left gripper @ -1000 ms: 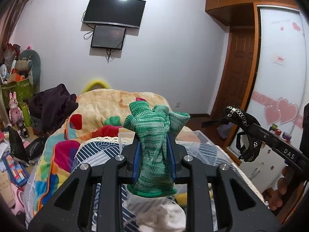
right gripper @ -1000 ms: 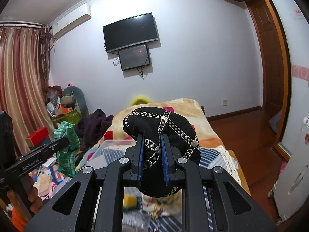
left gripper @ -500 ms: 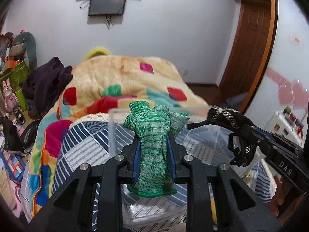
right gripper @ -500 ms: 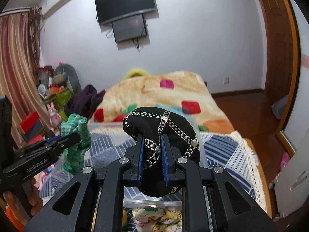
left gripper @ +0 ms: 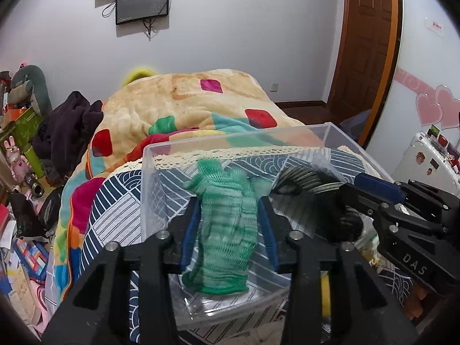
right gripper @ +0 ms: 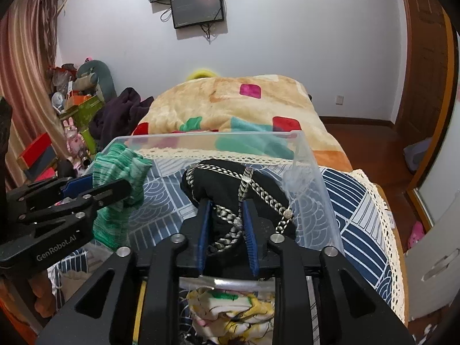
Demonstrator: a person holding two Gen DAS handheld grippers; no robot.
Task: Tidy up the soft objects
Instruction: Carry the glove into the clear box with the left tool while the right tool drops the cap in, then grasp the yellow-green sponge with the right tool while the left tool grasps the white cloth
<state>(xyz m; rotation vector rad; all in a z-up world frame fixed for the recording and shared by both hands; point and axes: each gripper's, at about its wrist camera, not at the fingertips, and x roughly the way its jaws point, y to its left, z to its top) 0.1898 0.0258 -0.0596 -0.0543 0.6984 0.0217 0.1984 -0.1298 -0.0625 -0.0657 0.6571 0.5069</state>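
Observation:
My left gripper has opened around a green knit glove, which blurs as it drops between the fingers over a clear plastic bin. The glove also shows in the right wrist view, beside the left gripper. My right gripper has its jaws parted around a black pouch with silver chains, inside the bin. In the left wrist view the pouch is blurred beside the right gripper.
The bin stands on a blue and white patterned cloth with a lace edge, on a bed with a colourful blanket. A floral cloth lies below my right gripper. Dark clothes and clutter fill the left side.
Both grippers have moved down and forward into the clear bin. Both have opened, and the glove and the pouch are coming loose from them.

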